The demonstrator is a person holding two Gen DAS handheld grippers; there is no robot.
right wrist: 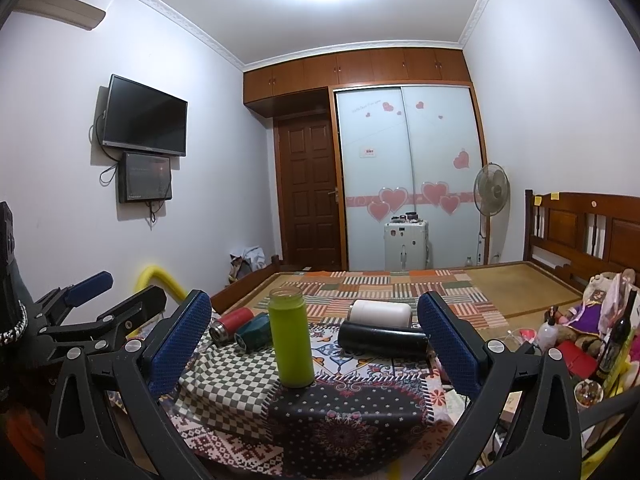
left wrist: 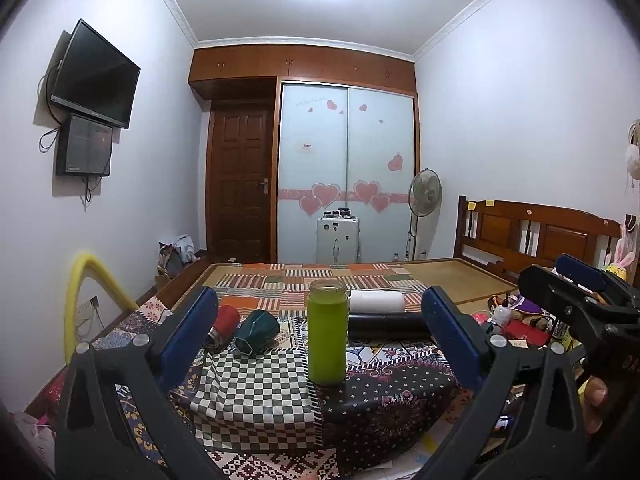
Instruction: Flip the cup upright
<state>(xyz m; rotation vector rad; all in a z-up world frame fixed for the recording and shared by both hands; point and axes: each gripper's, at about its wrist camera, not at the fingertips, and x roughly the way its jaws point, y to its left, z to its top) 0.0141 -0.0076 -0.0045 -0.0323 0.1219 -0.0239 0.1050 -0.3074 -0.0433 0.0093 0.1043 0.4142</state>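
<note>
A green cup (left wrist: 327,334) (right wrist: 290,338) stands upright, mouth up, on the patterned cloths. Four more cups lie on their sides behind it: a red one (left wrist: 224,326) (right wrist: 231,325), a dark teal one (left wrist: 256,331) (right wrist: 254,332), a white one (left wrist: 378,301) (right wrist: 382,312) and a black one (left wrist: 386,325) (right wrist: 382,339). My left gripper (left wrist: 320,336) is open and empty, its blue pads either side of the green cup but nearer the camera. My right gripper (right wrist: 314,344) is open and empty, also short of the cups. Each gripper shows at the edge of the other's view.
The cups rest on a bed covered with patchwork cloths (left wrist: 256,392). A wooden headboard (left wrist: 540,232) and clutter with toys and bottles (right wrist: 580,332) lie to the right. A yellow foam tube (left wrist: 84,300) arches at the left. A wardrobe, fan and suitcase stand far behind.
</note>
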